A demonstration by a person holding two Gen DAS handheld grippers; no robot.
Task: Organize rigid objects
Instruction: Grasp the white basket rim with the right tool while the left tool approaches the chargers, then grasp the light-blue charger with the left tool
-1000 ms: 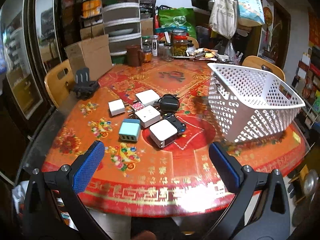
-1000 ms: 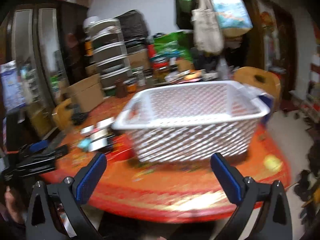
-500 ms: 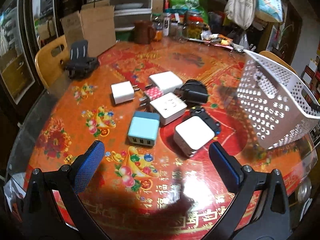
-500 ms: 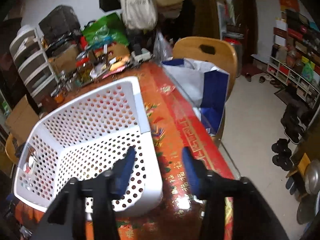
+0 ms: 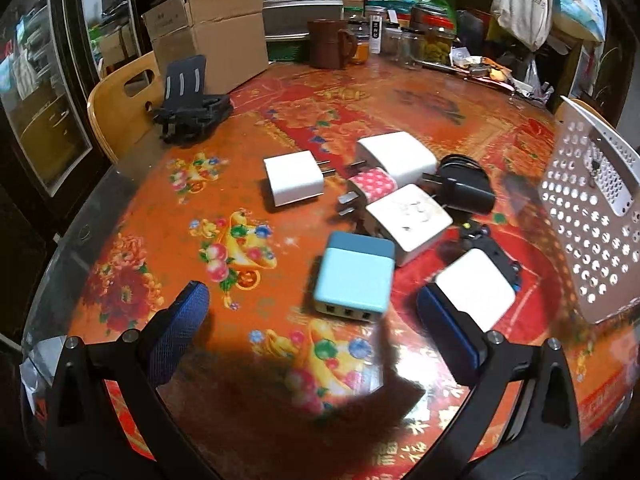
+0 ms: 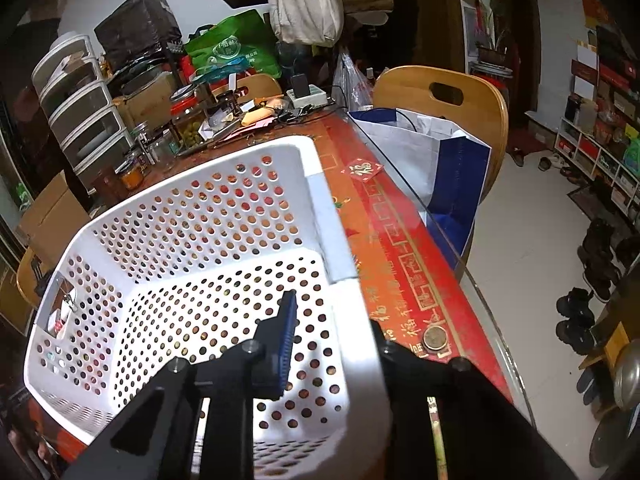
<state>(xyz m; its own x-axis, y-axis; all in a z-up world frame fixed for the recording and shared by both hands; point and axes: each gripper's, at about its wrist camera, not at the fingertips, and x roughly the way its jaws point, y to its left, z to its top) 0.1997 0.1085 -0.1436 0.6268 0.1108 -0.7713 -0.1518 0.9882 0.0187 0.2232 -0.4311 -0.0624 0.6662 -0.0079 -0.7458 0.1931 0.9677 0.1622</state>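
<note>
Cluttered shelving, cardboard boxes [image 5: 208,32] and hanging bags ring a round surface [image 5: 132,248] covered by an orange-red floral cloth under glass. Near the middle of the surface a cluster of chargers is gathered: a light-blue multi-port charger [image 5: 354,276] with a darker teal band lies nearest the camera, a white cube charger [image 5: 474,290] is seen just beside it toward the right edge, a white adapter with printed marks [image 5: 408,220] sits behind them, touching a pink dotted plug [image 5: 372,184], and a further white charger [image 5: 396,156] lies behind that. A small white plug [image 5: 293,178] is set slightly apart toward the left edge, and a black adapter with its cord [image 5: 464,184] rests toward the right. The left gripper [image 5: 312,320] hangs above the near edge with its jaws spread wide and nothing between them; one blue pad overlaps the white cube charger in the view, and contact cannot be judged. A black phone stand [image 5: 188,104] is placed by the far left edge.

At the right edge, a white perforated basket [image 6: 208,216] is gripped at its near wall by the right gripper [image 6: 332,340], whose jaws are closed narrowly over the rim, one blue pad inside and the outer finger hidden behind the wall. The basket is cut off in the left view. A coin [image 6: 435,338] is seen on the cloth beside it, and a wooden chair [image 6: 448,100] holding a blue-and-white bag [image 6: 440,168] stands beyond the edge.
</note>
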